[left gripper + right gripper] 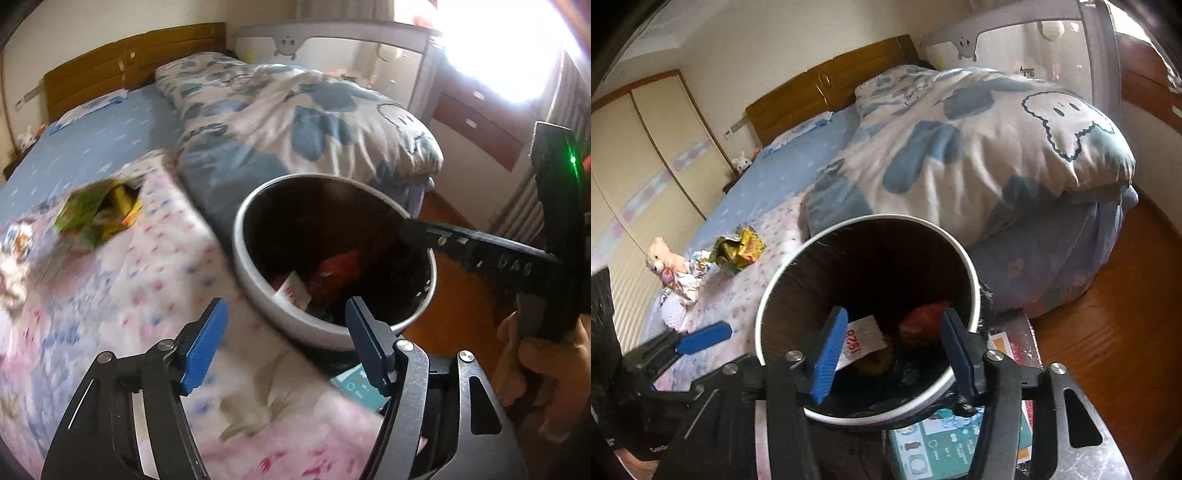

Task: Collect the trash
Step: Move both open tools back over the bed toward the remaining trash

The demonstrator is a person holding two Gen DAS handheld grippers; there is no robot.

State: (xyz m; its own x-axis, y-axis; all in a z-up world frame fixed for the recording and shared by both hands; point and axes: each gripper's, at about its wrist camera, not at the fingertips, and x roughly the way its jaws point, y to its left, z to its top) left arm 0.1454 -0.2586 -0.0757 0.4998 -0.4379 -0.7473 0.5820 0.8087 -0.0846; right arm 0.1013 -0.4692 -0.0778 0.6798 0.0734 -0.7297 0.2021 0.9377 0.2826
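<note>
Left wrist view: blurred green wrapper (98, 208); bin (258, 295) bottom dark; left claw (286, 345), right claw (892, 352) wide, empty.

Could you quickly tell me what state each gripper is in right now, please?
Left gripper: open, holding nothing, over the bed.
Right gripper: open, holding nothing, over the trash bin.

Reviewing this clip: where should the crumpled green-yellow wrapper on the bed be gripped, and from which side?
Probably from above, on the green-yellow wrapper's raised crumpled ridge: it lies loose on the soft pink sheet, so the standing folds give the fingers something to pinch.
</note>
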